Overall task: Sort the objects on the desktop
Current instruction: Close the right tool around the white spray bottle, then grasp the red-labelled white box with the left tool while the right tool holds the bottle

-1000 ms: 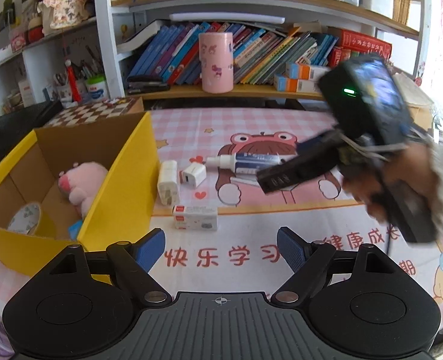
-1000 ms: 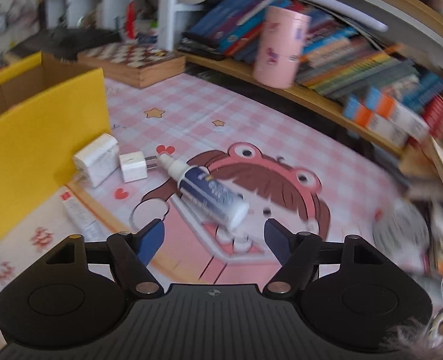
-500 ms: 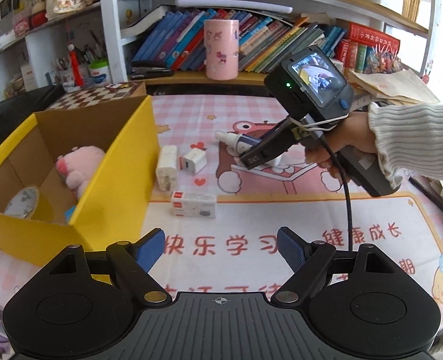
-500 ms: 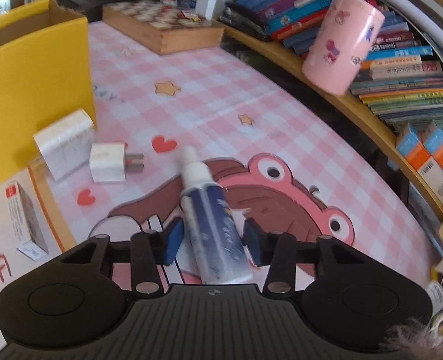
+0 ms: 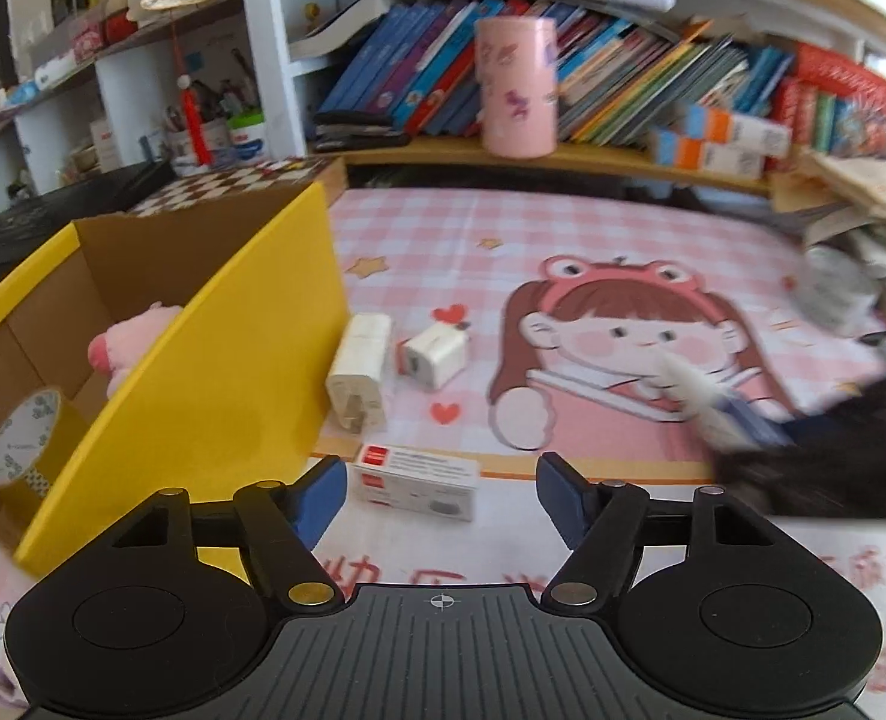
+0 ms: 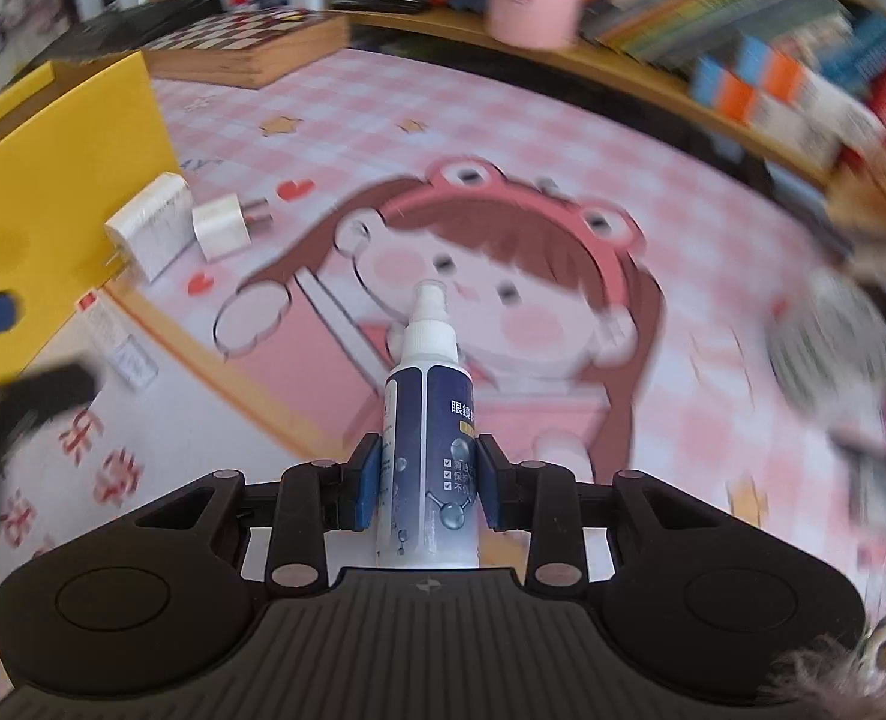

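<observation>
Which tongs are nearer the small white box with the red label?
Left. The left tongs hang open just short of the small white box with the red label; the right tongs are off to its right.

My right gripper [image 6: 426,483] pinches a spray bottle [image 6: 428,450] by its blue-labelled body, white nozzle pointing away from me, lifted off the pink cartoon mat [image 6: 562,180]; a large white charger [image 5: 360,371] lies just beside the yellow box [image 5: 227,372]; a smaller white plug adapter [image 5: 435,355] lies close to its right; a white carton with a red mark [image 5: 414,481] lies flat nearer me; inside the box sit a pink plush [image 5: 128,342] and a roll of tape [image 5: 20,447].
</observation>
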Demonstrator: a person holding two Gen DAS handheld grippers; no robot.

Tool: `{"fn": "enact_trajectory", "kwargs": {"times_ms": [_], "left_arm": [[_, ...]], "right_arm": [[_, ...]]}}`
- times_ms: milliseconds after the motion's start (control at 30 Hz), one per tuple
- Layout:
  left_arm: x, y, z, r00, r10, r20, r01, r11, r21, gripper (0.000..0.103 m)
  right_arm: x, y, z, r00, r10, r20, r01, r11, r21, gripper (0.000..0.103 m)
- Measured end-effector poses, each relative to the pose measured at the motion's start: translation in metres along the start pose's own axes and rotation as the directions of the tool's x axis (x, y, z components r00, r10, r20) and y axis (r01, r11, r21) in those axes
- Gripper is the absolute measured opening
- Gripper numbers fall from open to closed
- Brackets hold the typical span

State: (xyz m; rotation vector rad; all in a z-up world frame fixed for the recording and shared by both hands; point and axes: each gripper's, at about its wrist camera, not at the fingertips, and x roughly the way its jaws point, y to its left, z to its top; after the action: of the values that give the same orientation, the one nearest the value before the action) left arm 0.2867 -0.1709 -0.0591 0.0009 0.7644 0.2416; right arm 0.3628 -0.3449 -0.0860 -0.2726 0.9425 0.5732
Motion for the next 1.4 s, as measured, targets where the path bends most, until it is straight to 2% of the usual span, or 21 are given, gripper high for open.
{"fn": "enact_trajectory", "kwargs": {"times_ms": [100, 333, 500, 600, 733, 867, 1167, 1333, 1400], "left_arm": [[0.014, 0.002, 0.001, 0.999, 0.040, -0.018, -0.041, 0.999, -0.006, 0.070], [0.036, 0.008, 0.000, 1.000, 0.017, -0.022, -0.018, 0.999, -0.030, 0.070], [0.042, 0.012, -0.008, 0.998, -0.045, -0.039, 0.043, 0.998, -0.037, 0.069], [0.039, 0.014, -0.011, 0.997, -0.066, -0.045, 0.063, 0.997, -0.052, 0.059], [0.031, 0.013, -0.012, 0.992, -0.117, -0.045, 0.115, 0.992, -0.043, 0.059], [0.033, 0.012, -0.014, 0.995, -0.083, -0.055, 0.083, 0.997, -0.002, 0.062], [0.039, 0.015, -0.011, 0.995, -0.091, -0.031, 0.091, 0.996, -0.005, 0.062], [0.042, 0.010, -0.010, 0.997, -0.070, -0.033, 0.070, 0.998, -0.002, 0.062], [0.043, 0.011, -0.010, 0.997, -0.072, -0.031, 0.072, 0.997, -0.015, 0.054]], "right_arm": [[-0.014, 0.000, -0.019, 1.000, -0.005, -0.002, 0.006, 0.999, 0.031, 0.030], [-0.029, 0.015, -0.044, 1.000, -0.007, -0.024, 0.007, 1.000, 0.022, 0.030], [-0.033, 0.019, -0.048, 0.999, 0.011, -0.037, -0.010, 0.999, 0.032, 0.030], [-0.035, 0.020, -0.051, 0.999, 0.011, -0.039, -0.009, 0.999, 0.038, 0.030], [-0.036, 0.021, -0.053, 0.999, 0.000, -0.041, 0.002, 0.999, 0.046, 0.030], [-0.035, 0.021, -0.050, 0.999, -0.008, -0.038, 0.010, 0.999, 0.043, 0.031], [-0.030, 0.022, -0.045, 0.999, -0.027, -0.033, 0.028, 0.999, 0.035, 0.031], [-0.029, 0.024, -0.044, 0.999, -0.035, -0.035, 0.036, 0.999, 0.034, 0.032], [-0.030, 0.024, -0.045, 0.999, -0.037, -0.036, 0.038, 0.999, 0.036, 0.032]]}}
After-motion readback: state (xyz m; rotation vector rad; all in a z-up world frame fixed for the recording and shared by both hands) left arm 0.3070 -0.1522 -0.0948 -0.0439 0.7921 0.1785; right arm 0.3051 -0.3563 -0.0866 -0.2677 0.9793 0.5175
